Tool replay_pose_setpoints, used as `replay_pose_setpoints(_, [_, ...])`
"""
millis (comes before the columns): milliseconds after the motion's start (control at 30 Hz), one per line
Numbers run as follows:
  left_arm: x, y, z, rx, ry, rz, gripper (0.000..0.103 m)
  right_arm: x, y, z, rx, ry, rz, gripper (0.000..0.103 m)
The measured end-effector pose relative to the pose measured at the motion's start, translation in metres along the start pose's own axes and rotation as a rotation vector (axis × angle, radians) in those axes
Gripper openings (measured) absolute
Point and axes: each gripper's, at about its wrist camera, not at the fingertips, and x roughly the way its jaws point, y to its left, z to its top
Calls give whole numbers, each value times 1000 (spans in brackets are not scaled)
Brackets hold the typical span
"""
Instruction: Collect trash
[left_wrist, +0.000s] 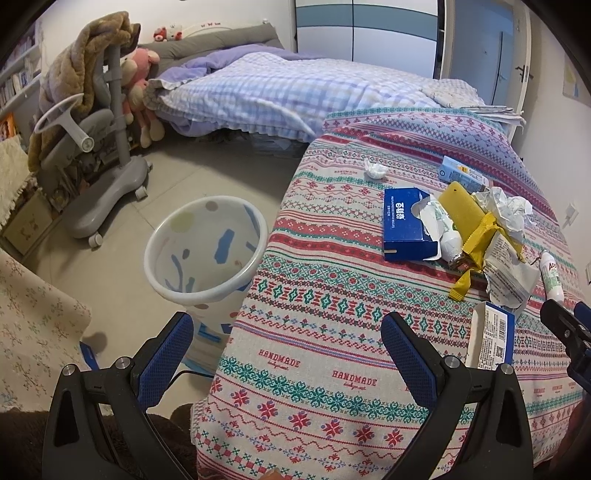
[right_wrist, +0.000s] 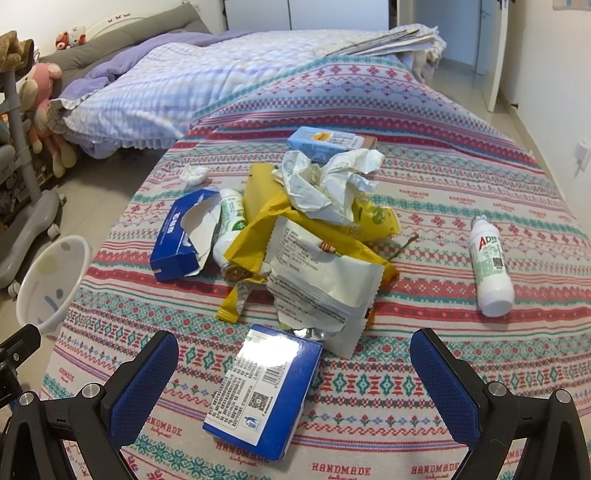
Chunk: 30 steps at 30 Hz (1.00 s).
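A pile of trash lies on the patterned tablecloth (right_wrist: 424, 184): a torn blue box (right_wrist: 181, 236), yellow wrappers (right_wrist: 266, 221), a white foil bag (right_wrist: 321, 280), crumpled paper (right_wrist: 325, 181), a light-blue carton (right_wrist: 325, 142), a white bottle (right_wrist: 491, 266) and a small tissue wad (right_wrist: 194, 173). A blue and white box (right_wrist: 262, 391) lies nearest, between the jaws of my right gripper (right_wrist: 291, 365), which is open and empty. My left gripper (left_wrist: 284, 350) is open and empty over the table's left edge. A white bin (left_wrist: 207, 247) with coloured spots stands on the floor beside the table.
A grey wheeled chair (left_wrist: 107, 158) draped with a brown blanket stands left of the bin. A bed with a checked quilt (left_wrist: 280, 88) lies behind the table. Plush toys (left_wrist: 140, 81) lean by the bed. A floral cloth (left_wrist: 33, 325) is at the near left.
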Motion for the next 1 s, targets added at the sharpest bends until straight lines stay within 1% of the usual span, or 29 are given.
replay_pose_setpoints(333, [0, 1, 2, -4, 4, -7, 103, -3, -1, 2, 3, -6, 3, 103])
replay_pose_setpoints(467, [-2, -5, 7, 34, 14, -45, 103, -5, -6, 6, 25, -4, 14, 103])
replay_pose_setpoints(567, [-2, -11, 14, 68, 33, -88, 103, -5, -11, 12, 50, 14, 29, 103])
replay_pose_setpoints(633, [1, -17, 21, 98, 53, -110, 103, -6, -18, 19, 49, 25, 19, 103])
replay_pose_setpoints(700, [10, -25, 31, 127, 99, -134, 102, -7, -27, 29, 57, 23, 24, 103])
replay_pose_setpoints(767, [21, -36, 45, 160, 146, -162, 102, -8, -46, 44, 87, 11, 41, 103])
replay_pose_setpoints(833, [33, -49, 56, 200, 198, -185, 102, -3, -64, 60, 107, 17, 25, 103])
replay_pose_setpoints(867, [43, -57, 64, 220, 238, -205, 102, 3, -76, 69, 121, 30, 13, 103])
replay_pose_setpoints(900, [49, -61, 69, 223, 255, -220, 102, 9, -85, 75, 133, 48, 9, 103])
replay_pose_setpoints(933, [59, -67, 77, 222, 270, -236, 102, 18, -99, 83, 155, 84, 8, 103])
replay_pose_setpoints(1000, [79, -71, 87, 194, 293, -252, 102, 30, -116, 89, 198, 128, -3, 103])
